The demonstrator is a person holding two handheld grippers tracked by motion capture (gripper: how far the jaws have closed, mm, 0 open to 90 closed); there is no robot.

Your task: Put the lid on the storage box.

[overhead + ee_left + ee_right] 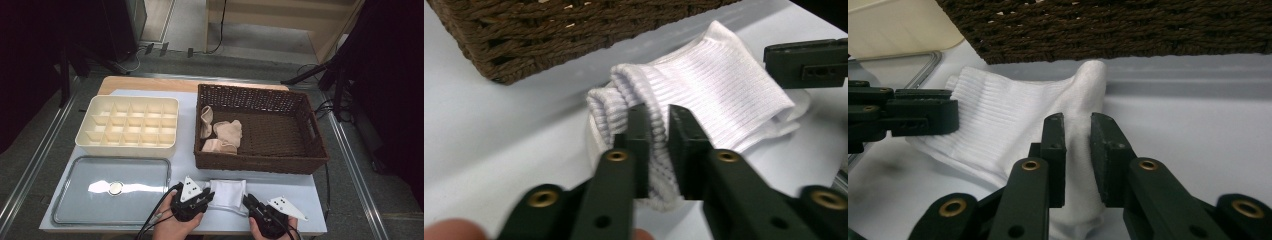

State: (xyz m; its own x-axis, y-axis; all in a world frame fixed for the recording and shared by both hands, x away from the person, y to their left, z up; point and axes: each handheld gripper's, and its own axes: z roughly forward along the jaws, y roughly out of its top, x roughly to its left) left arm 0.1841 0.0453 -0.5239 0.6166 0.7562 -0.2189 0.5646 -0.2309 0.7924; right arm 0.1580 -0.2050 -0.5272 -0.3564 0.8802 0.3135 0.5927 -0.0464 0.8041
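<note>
Overhead, a pale blue-white table [185, 150] stands on a grey floor in a dim room, its wooden far edge showing. From left to right lie a clear flat lid [111, 189] at the near edge, a cream divided tray [128, 126] behind it, and a brown wicker basket [260, 127] holding beige socks [220, 136]. Just before the basket, the white sock [227, 192] lies near the table's front edge, the left gripper [196, 196] clamped on its ribbed cuff and the right gripper [254, 203] pinching its other end, with bare tabletop to the right.

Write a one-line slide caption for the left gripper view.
Left claw pinches the ribbed cuff of a folded white sock on the table, beside the brown wicker basket.
</note>
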